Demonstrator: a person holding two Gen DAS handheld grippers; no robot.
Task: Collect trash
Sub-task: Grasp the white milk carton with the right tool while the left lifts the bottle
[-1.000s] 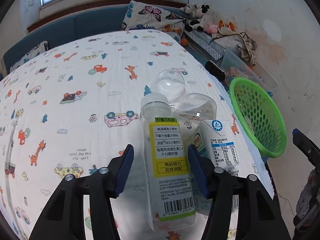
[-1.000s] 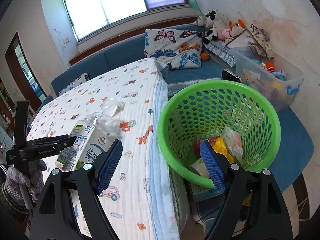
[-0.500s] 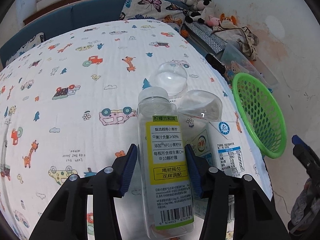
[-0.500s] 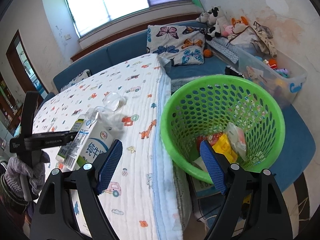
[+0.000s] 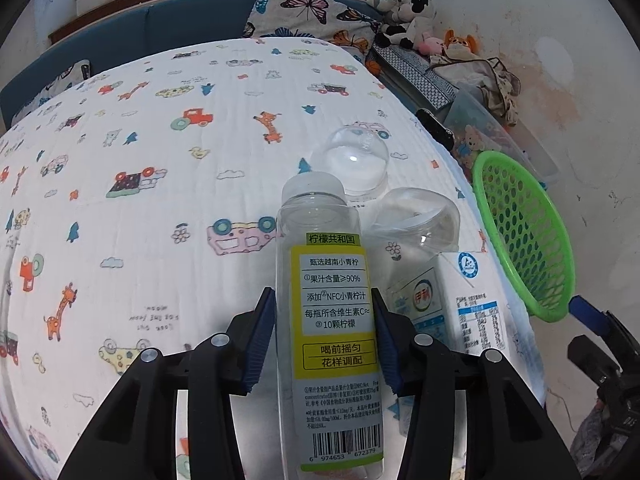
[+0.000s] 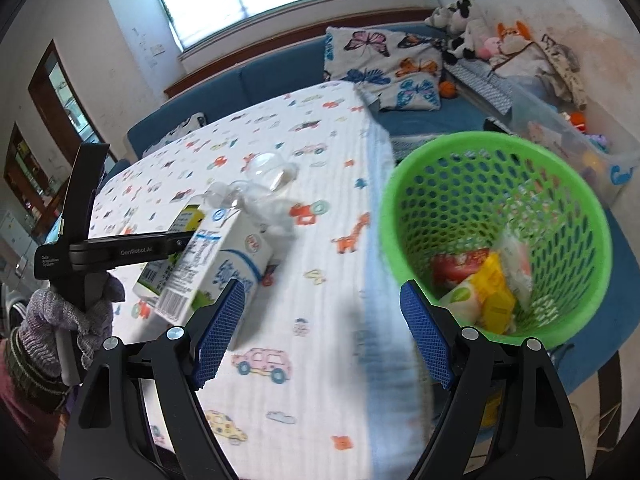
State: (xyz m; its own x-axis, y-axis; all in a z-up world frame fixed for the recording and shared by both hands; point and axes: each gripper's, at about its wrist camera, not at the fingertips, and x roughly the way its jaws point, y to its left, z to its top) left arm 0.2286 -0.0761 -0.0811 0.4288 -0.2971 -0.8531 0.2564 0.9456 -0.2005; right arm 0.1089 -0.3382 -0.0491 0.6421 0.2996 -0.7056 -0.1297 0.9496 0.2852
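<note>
My left gripper (image 5: 324, 320) is shut on a clear plastic bottle (image 5: 330, 320) with a yellow label and white cap, lying on the patterned cloth. A white milk carton (image 5: 460, 320) lies just right of it, also in the right wrist view (image 6: 216, 264). Two clear dome lids (image 5: 356, 160) (image 5: 416, 220) sit beyond the bottle. The green basket (image 6: 496, 232) hangs off the table's right edge and holds several wrappers (image 6: 480, 288). My right gripper (image 6: 320, 328) is open and empty, above the table edge between carton and basket.
The table (image 5: 140, 160) carries a white cartoon-print cloth. A blue sofa with a butterfly pillow (image 6: 384, 64) stands behind it. Plush toys (image 6: 468, 28) and a clear storage box (image 6: 568, 136) line the right wall.
My left gripper has closed its jaws onto the bottle. My right gripper has swung left, from over the basket toward the table edge and carton.
</note>
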